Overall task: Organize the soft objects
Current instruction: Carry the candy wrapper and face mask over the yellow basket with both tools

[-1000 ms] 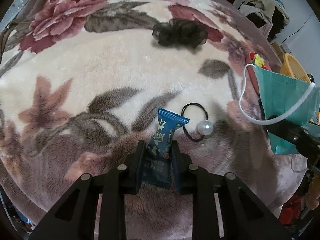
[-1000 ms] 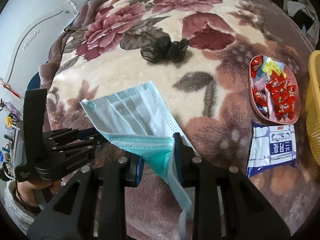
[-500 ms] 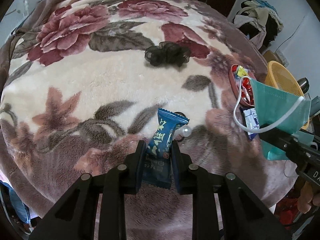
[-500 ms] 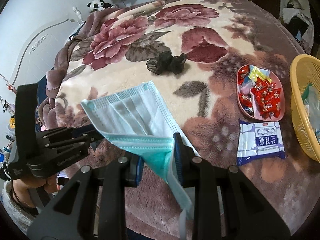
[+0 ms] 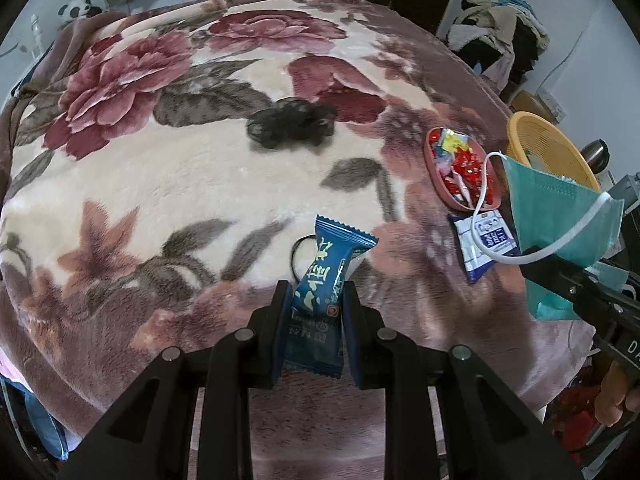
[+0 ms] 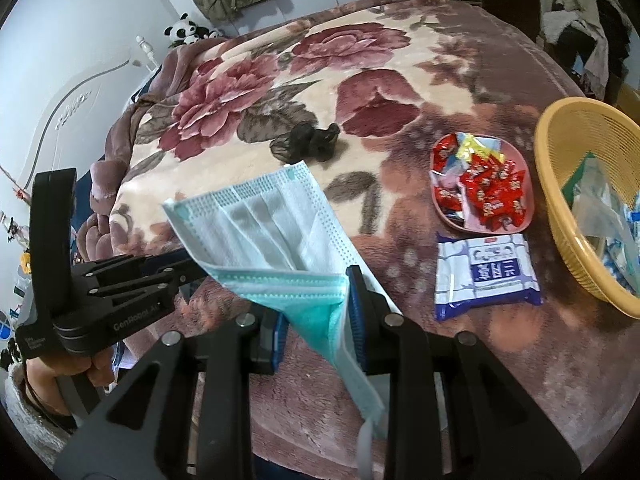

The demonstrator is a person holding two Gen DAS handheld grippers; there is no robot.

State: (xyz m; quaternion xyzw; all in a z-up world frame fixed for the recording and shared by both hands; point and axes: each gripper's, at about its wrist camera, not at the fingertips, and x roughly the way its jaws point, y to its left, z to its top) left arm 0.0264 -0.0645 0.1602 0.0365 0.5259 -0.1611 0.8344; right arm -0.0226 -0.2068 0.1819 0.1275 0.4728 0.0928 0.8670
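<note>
Nearest in the left wrist view, the left tool (image 5: 314,322) is clamped on a dark blue foil snack packet with pale printed characters (image 5: 322,296), which stands upright between the two black fingers and is lifted above the plush floral blanket in cream, rose and mauve (image 5: 168,184) that covers the bed. Nearest in the right wrist view, the right tool (image 6: 316,322) is clamped on a pleated light blue surgical face mask (image 6: 272,236), gripped by its lower folded part so that the wide pleated panel fans up and to the left while a narrow tail hangs down towards the camera. Just beyond the packet, a thin black hair tie (image 5: 298,252) lies on the blanket, partly hidden behind it. To the right, a flat blue-and-white printed wipes packet (image 6: 486,274) lies on the blanket, just on the near side of a shallow pink tray heaped with red and yellow wrapped sweets (image 6: 442,204). Right of both, at the blanket's edge, stands a round yellow woven plastic basket (image 6: 560,216) holding clear and pale wrappers. Farther off, near the middle of the blanket, rests a bunched black mesh scrunchie (image 6: 306,144). At the far left corner sits a small black-and-white panda plush toy (image 6: 186,30).
</note>
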